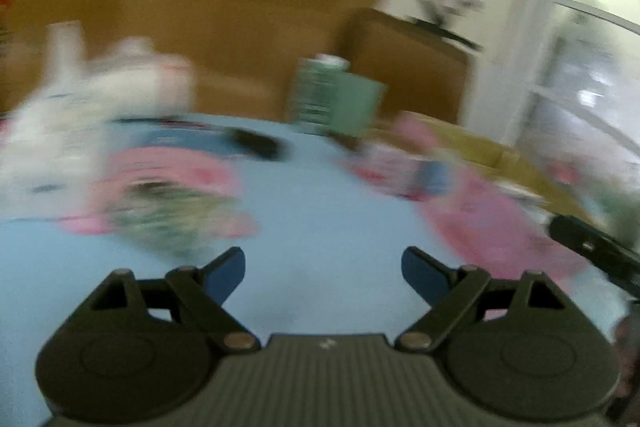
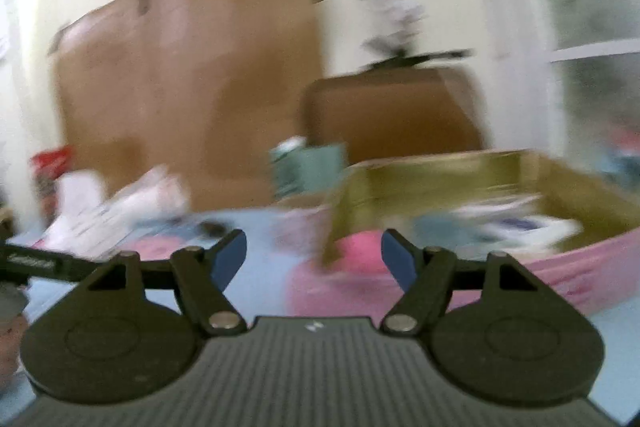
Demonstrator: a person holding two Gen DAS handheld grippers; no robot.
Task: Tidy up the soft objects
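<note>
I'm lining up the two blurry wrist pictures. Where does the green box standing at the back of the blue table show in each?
Left wrist view: the green box stands right of centre, in the upper middle, at the blue table's far edge.
Right wrist view: it sits near centre, partly behind the open cardboard box.
Shared landmark: the brown carton just behind it.
</note>
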